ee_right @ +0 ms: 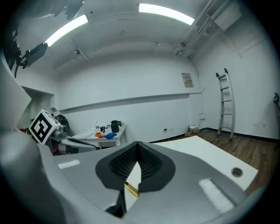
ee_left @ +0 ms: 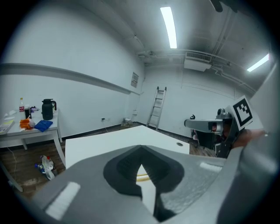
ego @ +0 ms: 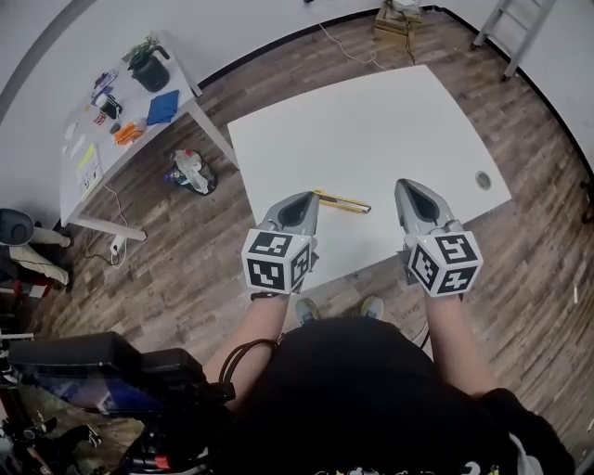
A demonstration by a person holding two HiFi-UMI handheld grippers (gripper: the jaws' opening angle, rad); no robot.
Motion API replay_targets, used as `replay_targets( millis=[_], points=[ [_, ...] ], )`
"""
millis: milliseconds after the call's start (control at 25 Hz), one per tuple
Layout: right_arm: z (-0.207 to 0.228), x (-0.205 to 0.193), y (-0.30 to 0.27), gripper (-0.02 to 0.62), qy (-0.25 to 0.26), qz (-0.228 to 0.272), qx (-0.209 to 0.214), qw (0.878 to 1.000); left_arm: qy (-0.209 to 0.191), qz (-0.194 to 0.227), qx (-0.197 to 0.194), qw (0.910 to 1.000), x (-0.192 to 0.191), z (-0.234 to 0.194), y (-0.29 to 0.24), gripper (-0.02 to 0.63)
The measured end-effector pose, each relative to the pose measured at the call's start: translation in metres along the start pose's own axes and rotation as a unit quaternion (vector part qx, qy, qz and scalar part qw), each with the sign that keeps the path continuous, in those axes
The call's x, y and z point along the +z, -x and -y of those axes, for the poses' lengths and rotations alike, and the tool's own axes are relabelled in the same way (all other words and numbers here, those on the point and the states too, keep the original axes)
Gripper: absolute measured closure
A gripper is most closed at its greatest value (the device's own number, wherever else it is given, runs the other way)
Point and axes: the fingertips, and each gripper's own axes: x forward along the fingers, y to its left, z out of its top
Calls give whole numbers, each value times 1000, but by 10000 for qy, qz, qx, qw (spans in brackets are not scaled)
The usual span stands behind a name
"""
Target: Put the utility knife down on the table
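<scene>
Yellow with a dark strip, the utility knife (ego: 342, 201) lies flat on the white bench (ego: 371, 111), near its front edge, free of both tools. In the head view it sits between the two tips, just beside the left one and a little apart from the right one.

The left hand-held gripper (ego: 311, 197) hovers over the bench's near edge with its jaws brought together at the tips and nothing in them. In its own view the knife (ee_left: 142, 176) shows only through the small gap behind the closed tips (ee_left: 140, 150). The right hand-held gripper (ego: 406, 186) is closed the same way and empty. A short stretch of the knife (ee_right: 130, 188) shows through the opening behind its tips (ee_right: 138, 145).

Farther right on the bench is a round cable hole (ego: 483, 180). To the left, well apart, a side bench (ego: 79, 190) carries a dark jug (ego: 148, 70), a blue cloth (ego: 162, 107) and small clutter. A bundle of plastic (ego: 190, 172) lies on the wooden floor (ego: 186, 250) between the two benches. A ladder (ego: 506, 28) leans at the far wall.
</scene>
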Motion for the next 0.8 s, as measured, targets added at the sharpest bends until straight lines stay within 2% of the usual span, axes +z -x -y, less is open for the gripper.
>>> replay_targets(
  millis=[200, 400, 800],
  points=[
    [13, -24, 12, 575, -111, -210, -181, 9996, 22, 16, 58, 10000, -1, 3, 6, 606],
    [1, -16, 3, 575, 99, -184, -18, 9998, 94, 50, 168, 9998, -1, -4, 14, 606],
    [-10, -14, -9, 575, 135, -215, 107, 9996, 184, 78, 298, 9994, -4, -18, 22, 606]
  ],
)
